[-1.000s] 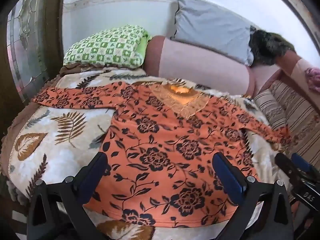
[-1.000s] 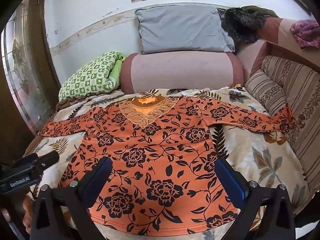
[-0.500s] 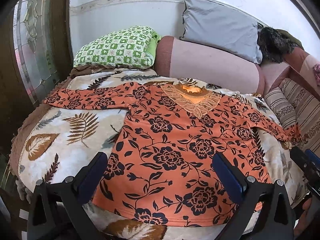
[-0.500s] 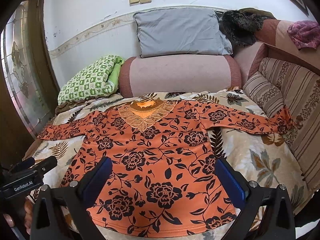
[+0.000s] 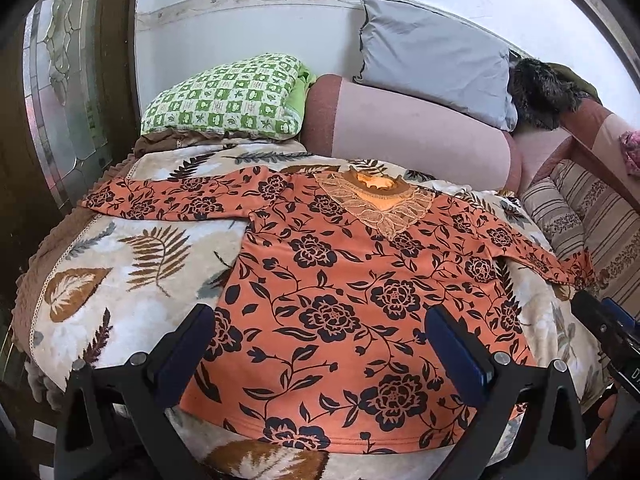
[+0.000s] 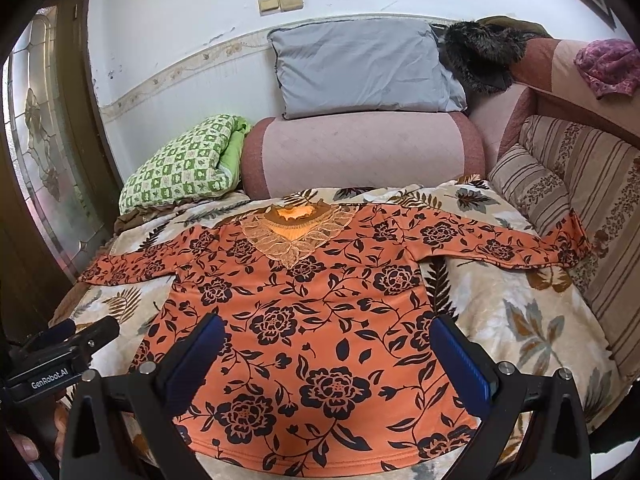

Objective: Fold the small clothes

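An orange long-sleeved top with black flowers point(image 5: 352, 292) point(image 6: 320, 320) lies flat, face up, on a leaf-patterned blanket, sleeves spread left and right, lace collar at the far end. My left gripper point(image 5: 320, 344) is open and hovers above the hem, holding nothing. My right gripper point(image 6: 328, 352) is open too, also above the lower part of the top, with nothing between its blue pads. In the right wrist view the left gripper shows at the lower left; in the left wrist view the right one shows at the right edge.
The leaf-patterned blanket point(image 5: 120, 272) covers a sofa bed. Behind it stand a pink bolster point(image 6: 360, 156), a grey pillow point(image 6: 360, 68) and a green checked quilt point(image 5: 224, 100). Striped cushions point(image 6: 560, 184) line the right side. A glass door point(image 5: 60, 100) is at the left.
Both grippers have drawn back and risen a little from the top, so more of the wall and pillows shows. The top has not moved. Both stay open.
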